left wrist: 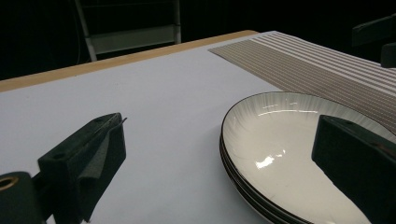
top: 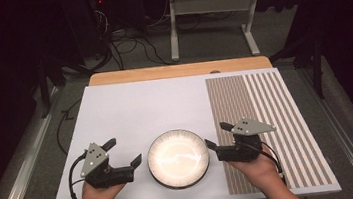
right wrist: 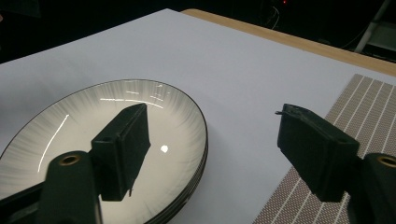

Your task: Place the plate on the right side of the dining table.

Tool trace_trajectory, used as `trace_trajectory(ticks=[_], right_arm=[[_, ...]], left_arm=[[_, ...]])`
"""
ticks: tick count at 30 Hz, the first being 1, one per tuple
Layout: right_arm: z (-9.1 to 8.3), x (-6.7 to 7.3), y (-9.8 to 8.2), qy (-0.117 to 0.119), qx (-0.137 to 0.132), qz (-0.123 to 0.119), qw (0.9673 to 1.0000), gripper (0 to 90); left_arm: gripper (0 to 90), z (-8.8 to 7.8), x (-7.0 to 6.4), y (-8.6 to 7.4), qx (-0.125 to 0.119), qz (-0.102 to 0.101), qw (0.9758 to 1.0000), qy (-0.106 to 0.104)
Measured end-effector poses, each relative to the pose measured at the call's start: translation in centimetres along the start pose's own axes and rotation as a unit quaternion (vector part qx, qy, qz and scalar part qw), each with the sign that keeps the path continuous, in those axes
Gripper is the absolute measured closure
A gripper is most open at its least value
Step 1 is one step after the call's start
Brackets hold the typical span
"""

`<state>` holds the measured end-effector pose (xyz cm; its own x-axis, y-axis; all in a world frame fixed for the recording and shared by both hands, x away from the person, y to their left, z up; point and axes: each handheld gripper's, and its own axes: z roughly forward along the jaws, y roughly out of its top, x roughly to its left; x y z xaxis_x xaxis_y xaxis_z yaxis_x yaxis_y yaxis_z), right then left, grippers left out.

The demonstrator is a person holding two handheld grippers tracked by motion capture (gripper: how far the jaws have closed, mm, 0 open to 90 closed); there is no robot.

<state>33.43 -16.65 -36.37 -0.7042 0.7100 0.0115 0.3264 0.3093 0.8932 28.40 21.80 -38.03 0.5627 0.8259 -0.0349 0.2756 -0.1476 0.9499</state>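
Stack of white plates [top: 178, 158], dark rims, sits near worktop [top: 130, 110] front edge, just left of striped placemat [top: 268, 129]. Left gripper [top: 122, 160] and right gripper [top: 216, 136] flank the stack, both spread wide, holding nothing, likely lining up on opposite rims. Plenty of bare worktop behind the stack.

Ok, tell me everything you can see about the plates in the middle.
The plates are a small stack, round, glossy white with fine radial lines and a thin dark rim; the exact count is hard to tell. They lie flat on the white sheet, near the table's front edge, left of the striped mat. Nothing touches them from above.
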Motion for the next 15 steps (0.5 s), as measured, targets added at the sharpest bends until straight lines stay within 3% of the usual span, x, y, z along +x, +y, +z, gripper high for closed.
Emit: trace_trajectory(ticks=[7, 10, 15], right_arm=[[1.2, 0.3, 0.6, 0.004, 0.014, 0.004, 0.9999, 37.5], [1.5, 0.4, 0.4, 0.007, 0.022, 0.001, 0.9997, 45.5], [1.6, 0.5, 0.0, 0.012, 0.026, 0.006, 0.9996, 50.0]], left_arm=[[3.1, -0.1, 0.1, 0.0, -0.001, -0.004, 1.0, 0.001], [3.1, -0.1, 0.1, 0.0, -0.002, -0.004, 1.0, -0.003], [3.1, -0.1, 0.1, 0.0, -0.003, -0.004, 1.0, -0.003]])
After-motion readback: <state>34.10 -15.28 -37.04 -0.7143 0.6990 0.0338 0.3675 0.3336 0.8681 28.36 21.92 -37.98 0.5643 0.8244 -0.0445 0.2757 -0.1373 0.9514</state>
